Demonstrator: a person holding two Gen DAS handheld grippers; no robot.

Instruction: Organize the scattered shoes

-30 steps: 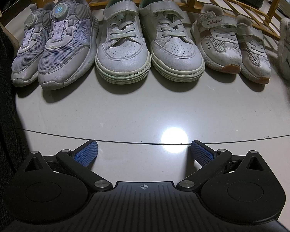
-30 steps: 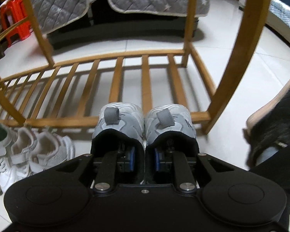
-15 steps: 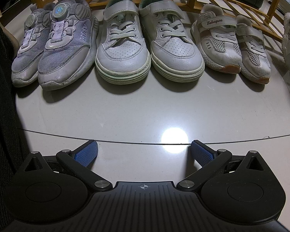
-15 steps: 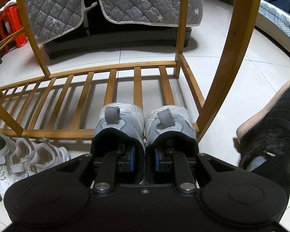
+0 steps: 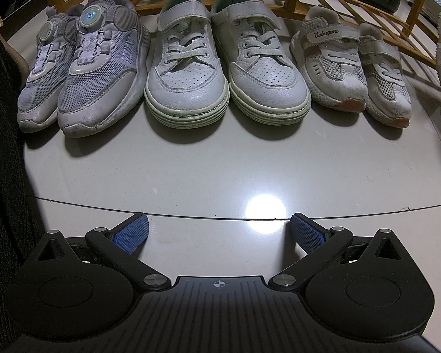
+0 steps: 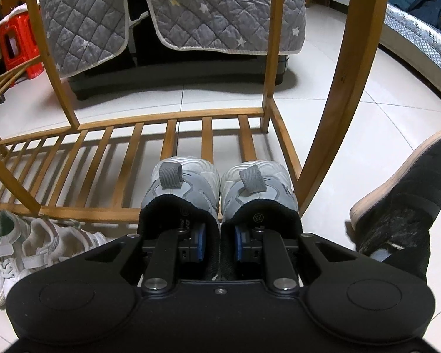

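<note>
Three pairs stand toe-out in a row on the tiled floor in the left wrist view: lilac mesh sneakers (image 5: pixel 82 70), white strap sneakers (image 5: pixel 226 67) and small white mesh sneakers (image 5: pixel 350 64). My left gripper (image 5: pixel 219 229) hangs open over bare floor in front of them, holding nothing. In the right wrist view my right gripper (image 6: pixel 220 244) is shut on a grey pair of shoes (image 6: pixel 220 188), one finger inside each shoe, pinching their inner walls together. That pair sits at the right end of the wooden slatted rack (image 6: pixel 132 153), right of the small white pair (image 6: pixel 53 244).
The rack's curved post (image 6: pixel 332 117) rises just right of the grey pair. A person's foot in a black shoe (image 6: pixel 411 203) is at the right. A grey quilt (image 6: pixel 191 8) hangs behind and a red stool (image 6: pixel 17 44) stands far left. A dark trouser leg (image 5: pixel 0 147) fills the left edge.
The right gripper's view has pulled back and tilted up with the grey pair still held. In the left wrist view the shoe at the right edge slid further right. The left gripper stayed put.
</note>
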